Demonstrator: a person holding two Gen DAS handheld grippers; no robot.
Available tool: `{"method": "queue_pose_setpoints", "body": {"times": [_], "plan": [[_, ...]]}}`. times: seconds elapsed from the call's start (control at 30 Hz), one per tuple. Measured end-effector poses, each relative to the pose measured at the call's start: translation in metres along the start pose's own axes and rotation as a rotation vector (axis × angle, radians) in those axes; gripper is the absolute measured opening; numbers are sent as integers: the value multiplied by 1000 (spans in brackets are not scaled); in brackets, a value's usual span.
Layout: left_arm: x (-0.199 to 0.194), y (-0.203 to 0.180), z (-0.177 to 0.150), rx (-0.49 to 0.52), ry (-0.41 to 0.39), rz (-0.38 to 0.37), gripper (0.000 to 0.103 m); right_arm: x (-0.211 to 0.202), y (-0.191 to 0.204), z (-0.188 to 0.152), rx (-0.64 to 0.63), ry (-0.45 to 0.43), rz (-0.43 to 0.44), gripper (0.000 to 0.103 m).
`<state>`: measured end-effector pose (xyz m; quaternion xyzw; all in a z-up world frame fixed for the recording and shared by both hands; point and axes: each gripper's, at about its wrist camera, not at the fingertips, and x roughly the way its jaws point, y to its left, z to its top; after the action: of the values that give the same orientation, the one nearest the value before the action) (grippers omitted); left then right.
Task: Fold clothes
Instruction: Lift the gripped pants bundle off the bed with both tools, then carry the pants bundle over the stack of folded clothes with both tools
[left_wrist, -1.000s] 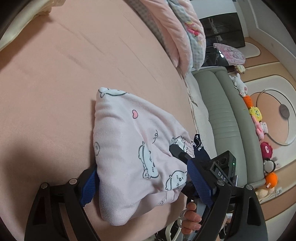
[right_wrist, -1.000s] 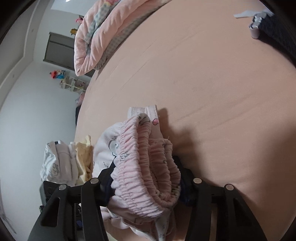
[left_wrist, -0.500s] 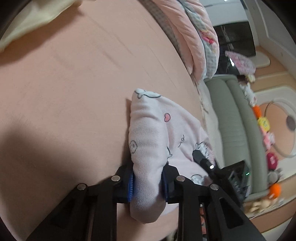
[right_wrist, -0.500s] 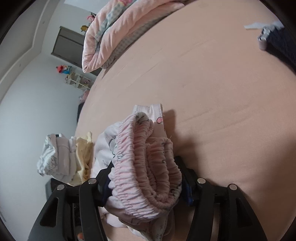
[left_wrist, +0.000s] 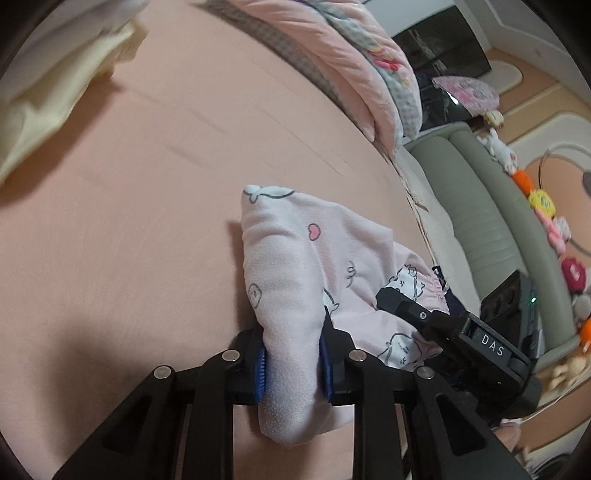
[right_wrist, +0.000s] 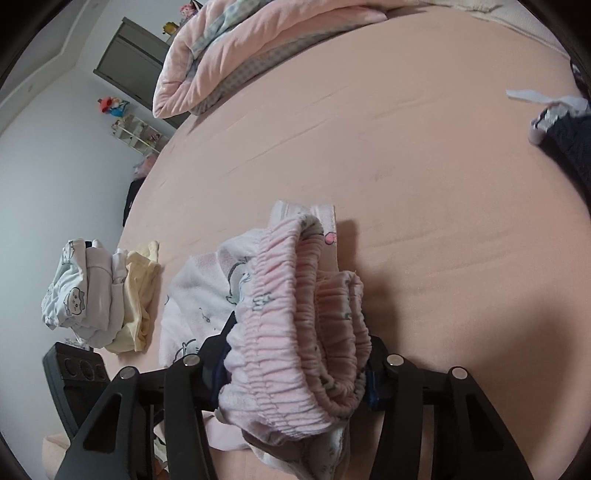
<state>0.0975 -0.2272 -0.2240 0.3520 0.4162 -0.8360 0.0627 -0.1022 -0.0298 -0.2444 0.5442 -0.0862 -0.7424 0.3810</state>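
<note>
I see 1 pink printed garment (left_wrist: 291, 266): my left tool (left_wrist: 291, 369) clamps its fold, my right tool (right_wrist: 295, 358) its bunched waistband.

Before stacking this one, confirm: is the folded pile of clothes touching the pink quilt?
No. The folded pile sits near the bed's edge, far apart from the pink quilt across bare sheet.

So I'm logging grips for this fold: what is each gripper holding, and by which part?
Both hold the same pink pyjama trousers: the left gripper pinches a folded leg edge, the right gripper clamps the bunched elastic waistband.
</note>
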Motion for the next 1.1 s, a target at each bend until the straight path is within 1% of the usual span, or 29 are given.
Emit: {"method": "queue_pose_setpoints", "body": {"times": [0.07,0.2,0.37,0.5,0.7,0.83,0.9,1.07,1.1], "plan": [[-3,-7,2,32,-5,4,20,-5,6,-3,-48,-7,-32,51],[-6,-19,9,79,-14,11,20,-15,20,-3,-132,-21,-7,50],[-15,-32,22,102,-49,-3,20,-21,26,0,-116,-31,31,49],[-21,-32,30,96,-55,-15,20,-27,40,1,-150,-37,26,48],[-33,-35,42,89,-77,-28,20,-36,63,9,-170,-23,42,46],[-48,-45,54,133,-101,10,20,-40,81,19,-178,-10,48,41],[-57,-51,61,156,-116,12,20,-44,89,22,-193,-4,52,39],[-91,-56,88,189,-173,-11,19,-51,124,40,-222,-3,82,38],[-96,-55,94,180,-182,-18,19,-53,131,44,-231,-3,85,38]]}}
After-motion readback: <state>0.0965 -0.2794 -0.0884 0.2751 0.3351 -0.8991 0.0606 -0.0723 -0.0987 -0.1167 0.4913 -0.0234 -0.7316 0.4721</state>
